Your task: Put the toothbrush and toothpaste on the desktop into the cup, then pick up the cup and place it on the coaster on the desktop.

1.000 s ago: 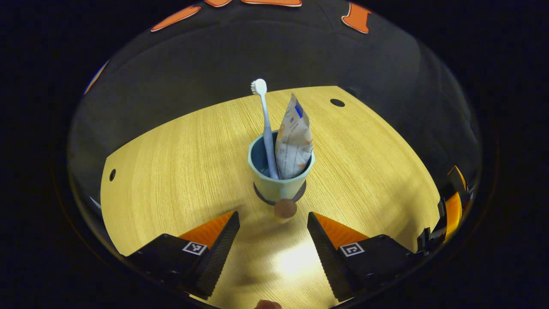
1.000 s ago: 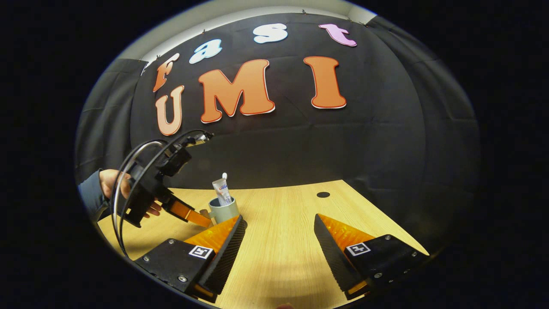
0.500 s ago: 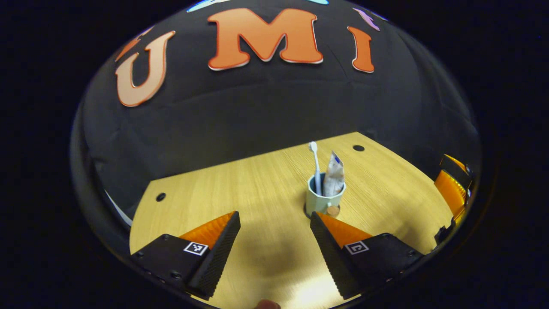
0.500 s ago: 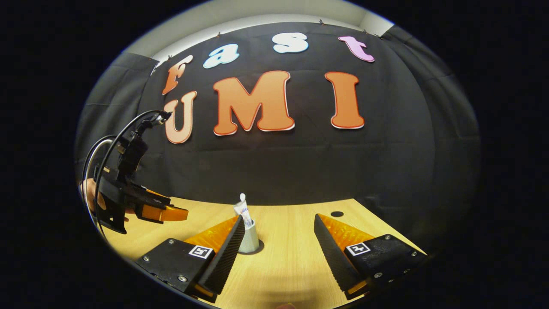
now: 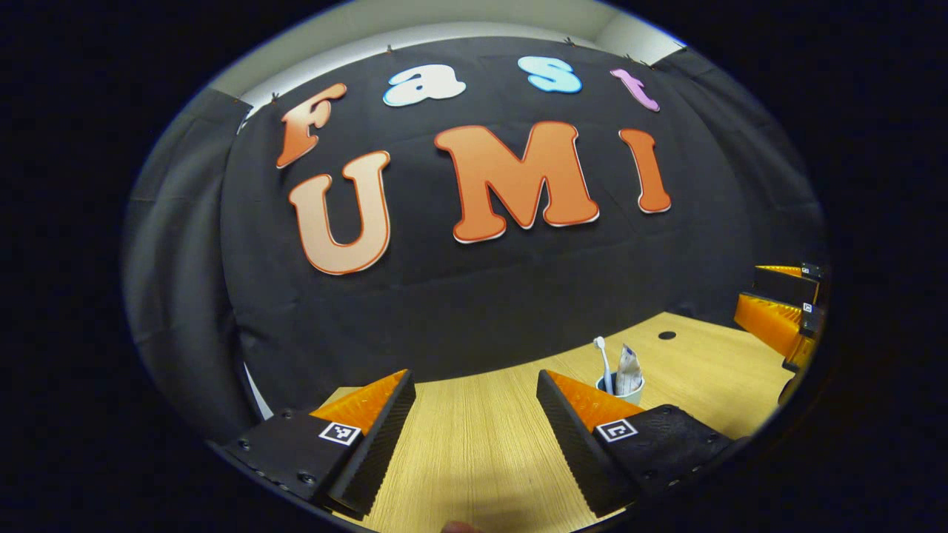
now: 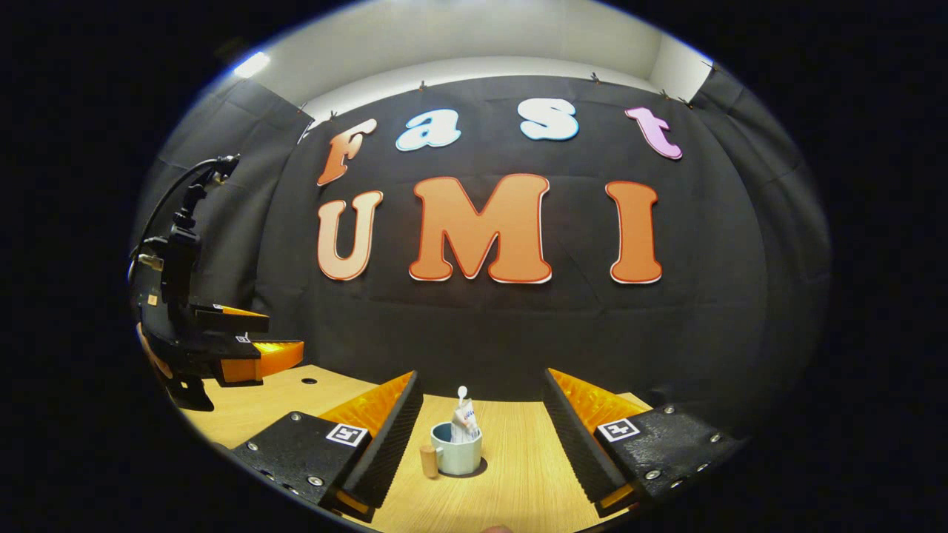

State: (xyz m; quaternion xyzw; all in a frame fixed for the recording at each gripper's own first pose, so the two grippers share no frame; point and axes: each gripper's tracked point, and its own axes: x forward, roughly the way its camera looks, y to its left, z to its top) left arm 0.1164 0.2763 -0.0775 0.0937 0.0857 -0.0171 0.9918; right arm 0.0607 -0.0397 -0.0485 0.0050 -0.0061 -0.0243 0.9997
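Just wooden desktop point(image 6: 511, 481), black cloth wall point(image 6: 518, 333)

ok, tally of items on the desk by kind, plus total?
cup: 1
toothbrush: 1
toothpaste: 1
coaster: 1
Total: 4

A staged recording booth, not a lived-in room: black draped cloth wall point(image 6: 518, 326) hangs behind a pale wood-grain desktop with round cable holes point(image 6: 518, 481), under a plain white ceiling strip point(image 6: 481, 44).
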